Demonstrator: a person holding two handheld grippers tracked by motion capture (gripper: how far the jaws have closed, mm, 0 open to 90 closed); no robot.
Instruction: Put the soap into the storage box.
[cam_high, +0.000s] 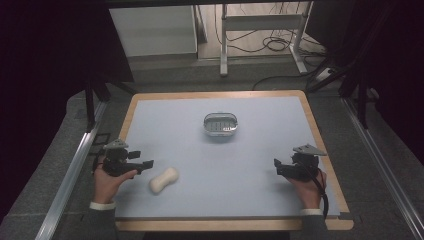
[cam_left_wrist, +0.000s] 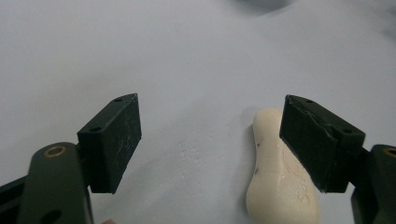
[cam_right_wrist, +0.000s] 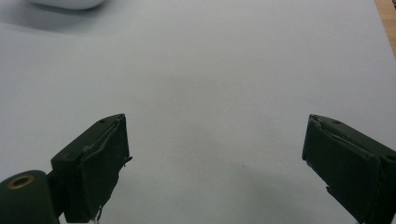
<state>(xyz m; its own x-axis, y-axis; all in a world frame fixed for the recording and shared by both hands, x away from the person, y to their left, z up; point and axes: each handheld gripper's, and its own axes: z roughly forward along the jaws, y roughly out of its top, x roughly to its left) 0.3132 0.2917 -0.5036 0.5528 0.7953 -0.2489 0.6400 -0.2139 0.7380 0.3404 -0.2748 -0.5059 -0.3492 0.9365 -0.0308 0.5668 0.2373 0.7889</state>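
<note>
Fingers (cam_left_wrist: 112, 140): four are counted, each pair spread apart, nothing clamped.
Soap (cam_left_wrist: 280, 186): one bar, beside the left gripper (cam_high: 145, 165) fingers; embossed writing unreadable.
Dish (cam_high: 220, 125): one, well beyond.

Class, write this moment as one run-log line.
left tongs: open, beside soap | right tongs: open, over bare mat | dish: mid-mat, untouched

Both hands wear white cuffs under grey sleeves. The left claw (cam_high: 146, 164) and the right claw (cam_high: 276, 163) are black, each topped by a grey three-cornered plate. A black cable trails from the right one. Up close, the jaws are blocky black pads with small screw holes, scuffed, on dark arms with brass-coloured pivots. The right claw's pad edges look frayed, perhaps peeling.
</note>
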